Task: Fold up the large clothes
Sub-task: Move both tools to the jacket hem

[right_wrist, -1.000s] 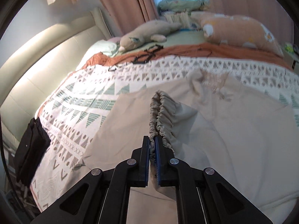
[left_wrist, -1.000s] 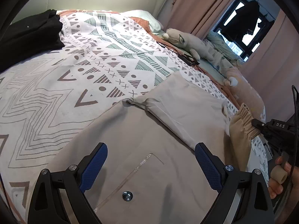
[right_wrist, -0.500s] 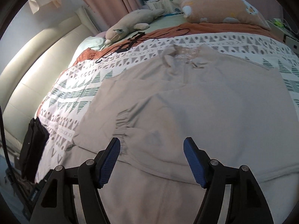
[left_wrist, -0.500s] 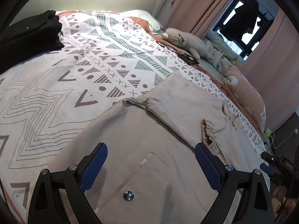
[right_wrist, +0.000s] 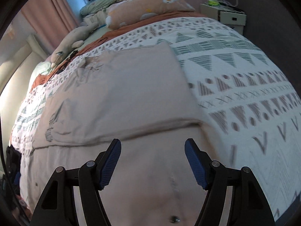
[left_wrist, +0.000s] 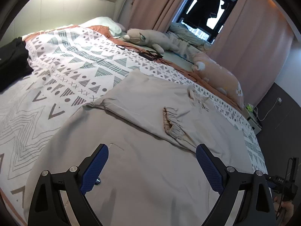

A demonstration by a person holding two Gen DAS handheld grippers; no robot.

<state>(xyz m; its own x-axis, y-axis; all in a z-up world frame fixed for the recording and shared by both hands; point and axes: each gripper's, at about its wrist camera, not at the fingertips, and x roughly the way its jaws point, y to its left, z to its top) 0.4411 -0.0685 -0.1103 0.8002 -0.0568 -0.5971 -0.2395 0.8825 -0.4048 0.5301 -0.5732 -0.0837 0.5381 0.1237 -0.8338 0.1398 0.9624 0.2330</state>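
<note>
A large beige garment lies spread on the patterned bedspread. One sleeve is folded across its body, and the gathered cuff rests on the fabric. My left gripper hovers open over the lower part of the garment, near a metal snap. My right gripper is open above the garment's lower front, with another snap below it. Nothing sits between either pair of fingers. The right gripper's body shows at the lower right edge of the left wrist view.
Black folded clothes lie at the bed's left side. A grey plush toy, a peach pillow and a black cable lie by the far edge. A white box stands beyond the bed. Pink curtains hang behind.
My right gripper let go of the gathered cuff, opened and swept away to the garment's other side. The cuff now lies on the garment. The left gripper lifted slightly and rolled.
</note>
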